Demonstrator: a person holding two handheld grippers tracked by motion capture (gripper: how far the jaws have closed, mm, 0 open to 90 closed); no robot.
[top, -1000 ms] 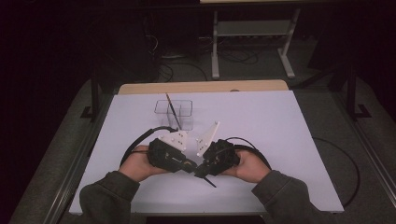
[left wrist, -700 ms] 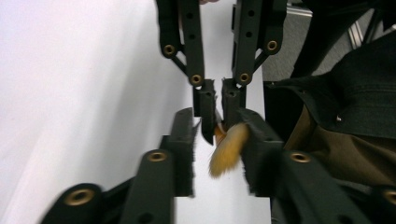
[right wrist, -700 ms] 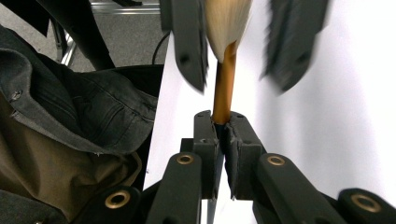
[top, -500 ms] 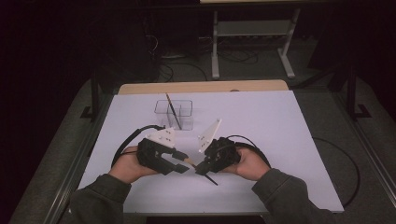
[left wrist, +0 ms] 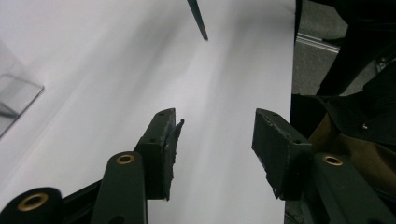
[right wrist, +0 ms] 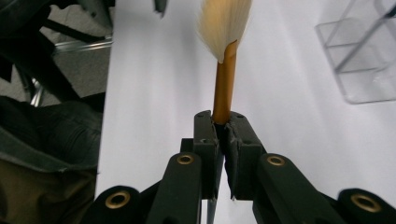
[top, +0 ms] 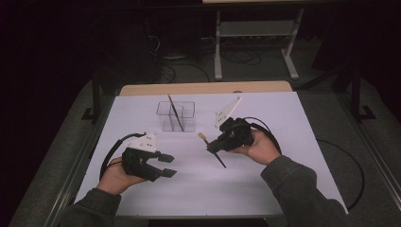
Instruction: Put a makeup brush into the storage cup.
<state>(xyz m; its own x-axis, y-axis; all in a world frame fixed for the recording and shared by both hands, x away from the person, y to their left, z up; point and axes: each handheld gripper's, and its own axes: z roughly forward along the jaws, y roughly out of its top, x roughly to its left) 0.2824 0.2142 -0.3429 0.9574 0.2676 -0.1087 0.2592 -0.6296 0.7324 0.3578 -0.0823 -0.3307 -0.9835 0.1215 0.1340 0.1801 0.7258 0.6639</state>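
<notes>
The right tongs [right wrist: 223, 122] grip the brush [right wrist: 224, 88]; the left tongs [left wrist: 215, 135] have just been opening, nothing between them. Next, I think, the brush goes into the clear holder [top: 178, 117] on the far worktop [top: 283, 189].

Dim room, bright table, soft shadows

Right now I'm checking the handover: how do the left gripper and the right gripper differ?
The left gripper has jaws apart with nothing between them, having just been opening; the right gripper has jaws clamped on a brush. The left gripper sits low over the white table, the right gripper nearer the clear organizer. Both are black and hand-held.
</notes>
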